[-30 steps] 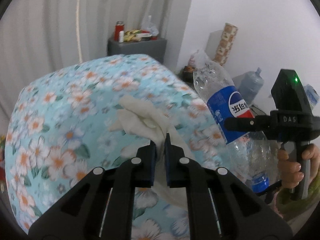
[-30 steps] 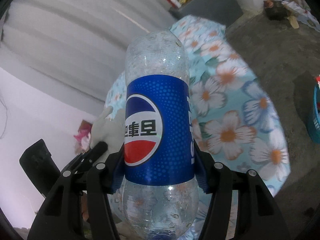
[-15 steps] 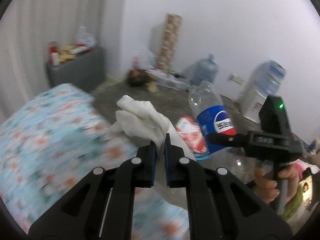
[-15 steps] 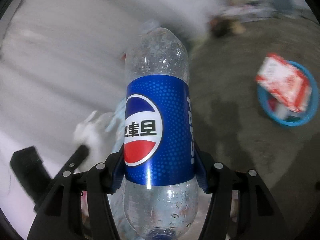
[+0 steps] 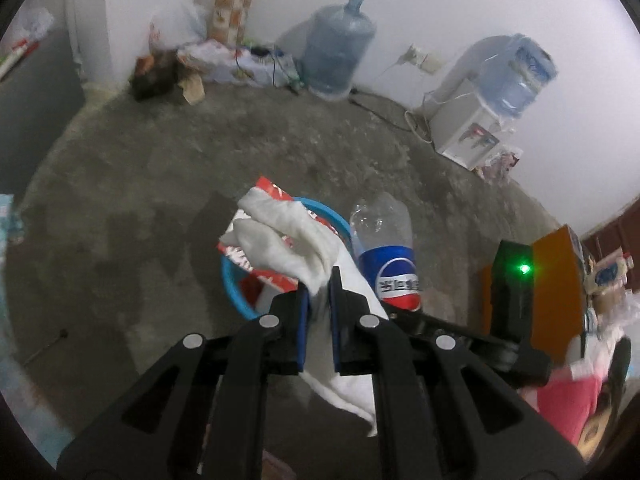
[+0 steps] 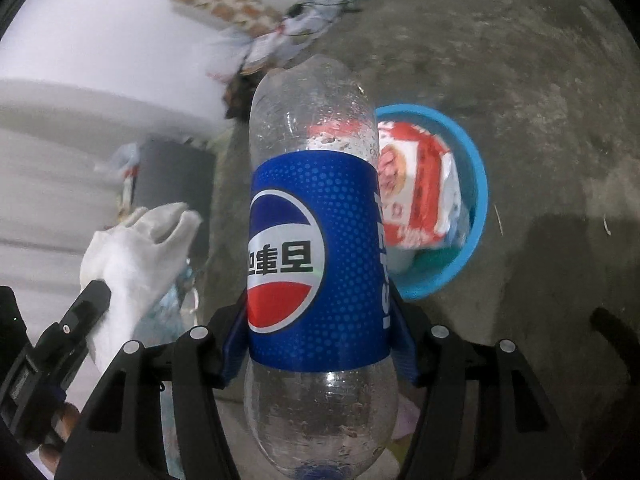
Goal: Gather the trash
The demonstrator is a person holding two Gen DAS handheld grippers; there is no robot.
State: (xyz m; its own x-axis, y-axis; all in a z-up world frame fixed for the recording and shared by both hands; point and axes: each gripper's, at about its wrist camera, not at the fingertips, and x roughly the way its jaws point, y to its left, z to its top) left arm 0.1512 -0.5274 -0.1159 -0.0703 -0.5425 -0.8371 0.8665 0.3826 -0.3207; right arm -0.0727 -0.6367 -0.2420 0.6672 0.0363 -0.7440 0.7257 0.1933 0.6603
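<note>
My left gripper (image 5: 318, 276) hangs over a blue basin (image 5: 236, 296) on the concrete floor. A crumpled white cloth (image 5: 288, 240) sits between its blue pads, and the jaws are opening slightly around it. My right gripper (image 6: 318, 304) grips a clear plastic cola bottle (image 6: 316, 240) by its blue label, its jaws easing open a little while the pads still touch. The bottle (image 5: 396, 276) is just right of the cloth, beside the basin. A red-and-white packet (image 6: 416, 184) lies in the basin (image 6: 476, 192). The cloth (image 6: 136, 252) appears at the left of the right wrist view.
A large water jug (image 5: 340, 44) and a water dispenser (image 5: 480, 120) stand against the white wall. Bags and boxes (image 5: 224, 60) are piled in the corner. An orange box (image 5: 556, 280) is at the right and a grey cabinet (image 5: 24, 92) at the left.
Both grippers have swung away from the flowered bed and down toward the floor. They now hang by the blue basin, still carrying the cloth and the bottle.
</note>
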